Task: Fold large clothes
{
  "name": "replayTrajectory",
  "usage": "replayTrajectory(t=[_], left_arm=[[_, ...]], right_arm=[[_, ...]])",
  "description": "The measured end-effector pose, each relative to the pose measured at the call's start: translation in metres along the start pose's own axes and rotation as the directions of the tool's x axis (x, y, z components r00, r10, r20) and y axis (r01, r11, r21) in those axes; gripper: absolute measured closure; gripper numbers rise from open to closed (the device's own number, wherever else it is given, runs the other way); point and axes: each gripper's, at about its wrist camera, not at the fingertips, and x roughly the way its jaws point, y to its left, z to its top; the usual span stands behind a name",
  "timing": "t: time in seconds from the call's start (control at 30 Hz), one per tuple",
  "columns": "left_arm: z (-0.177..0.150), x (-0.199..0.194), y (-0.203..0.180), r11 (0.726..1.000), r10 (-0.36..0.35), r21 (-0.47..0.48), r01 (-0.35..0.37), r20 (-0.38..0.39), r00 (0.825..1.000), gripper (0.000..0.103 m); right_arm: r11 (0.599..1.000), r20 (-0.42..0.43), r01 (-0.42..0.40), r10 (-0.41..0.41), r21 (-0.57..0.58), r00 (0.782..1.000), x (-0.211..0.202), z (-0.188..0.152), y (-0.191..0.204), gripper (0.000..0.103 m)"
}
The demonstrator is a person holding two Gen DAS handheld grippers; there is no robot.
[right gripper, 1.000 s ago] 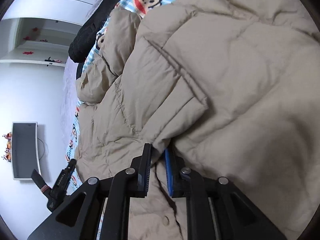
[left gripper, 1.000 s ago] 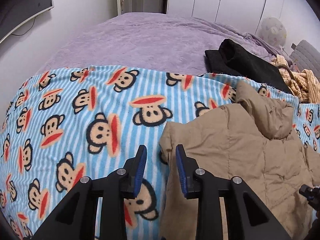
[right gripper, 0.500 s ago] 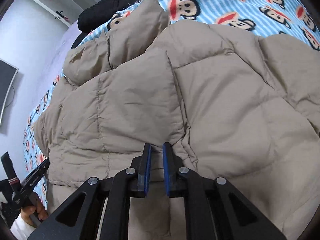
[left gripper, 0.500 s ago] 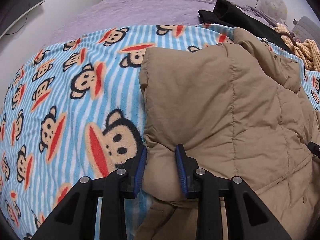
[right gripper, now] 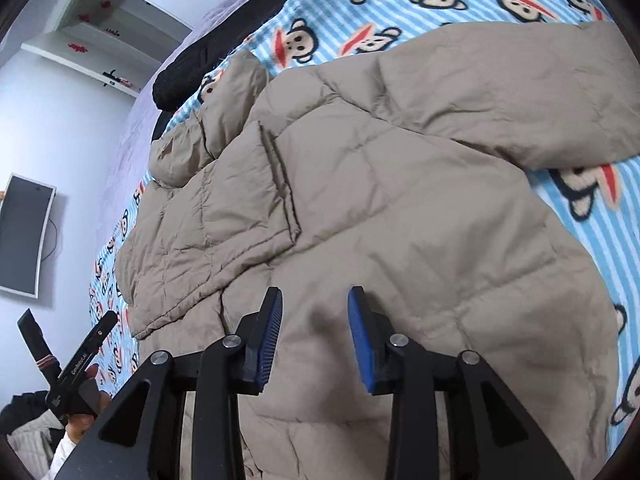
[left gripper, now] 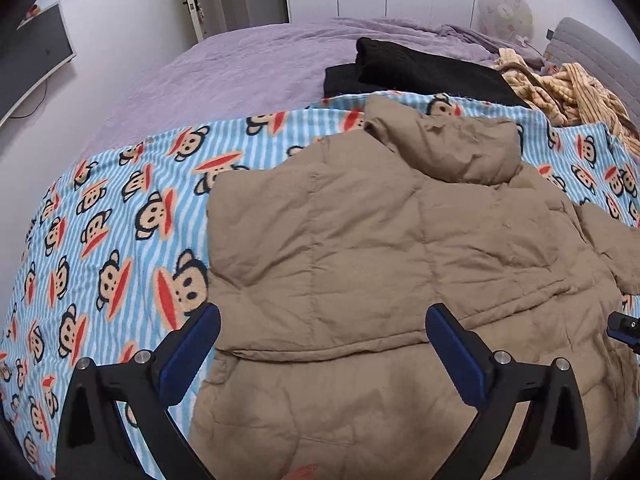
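Note:
A tan quilted puffer jacket (left gripper: 400, 264) lies on a blue striped monkey-print blanket (left gripper: 104, 248), its left side panel folded over onto the body and its hood (left gripper: 452, 144) toward the far side. My left gripper (left gripper: 322, 320) hovers over the jacket's near part, jaws opening wide, pads off the fabric. In the right wrist view the same jacket (right gripper: 400, 200) fills the frame, the folded panel (right gripper: 240, 216) lying across it. My right gripper (right gripper: 314, 320) is above the fabric with its jaws opening and nothing pinched between them. The left gripper (right gripper: 70, 354) shows at lower left, held in a hand.
Black clothing (left gripper: 404, 68) and a tan striped garment (left gripper: 568, 88) lie beyond the blanket on a purple bedspread (left gripper: 240, 64). A white fan (left gripper: 504, 8) stands near the headboard. A monitor (right gripper: 22, 236) hangs on the wall.
Both grippers held jacket fabric and carried the side panel over onto the body. Now both have let go and drawn back, jaws spread, the left much wider.

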Motion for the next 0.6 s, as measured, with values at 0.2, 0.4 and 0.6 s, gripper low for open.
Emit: replayTrajectory(t=[0.2,0.4,0.6], left_arm=[[0.0,0.007,-0.053,0.998,-0.063,0.011,0.064,-0.106,0.992,0.0],[-0.007,0.006,-0.123,0.986,-0.109,0.112,0.125,-0.145,0.983,0.0],[-0.012,0.002,-0.183,0.974,-0.135,0.158,0.163,-0.17,0.976,0.0]], right_arm=[[0.999,0.018,-0.005,0.004,0.05,1.0,-0.024,-0.005,-0.035,0.044],[0.986,0.099,-0.059,0.044,0.154,0.994,-0.055,0.005,-0.089,0.016],[0.962,0.163,-0.112,0.072,0.249,0.984,-0.073,0.013,-0.14,0.015]])
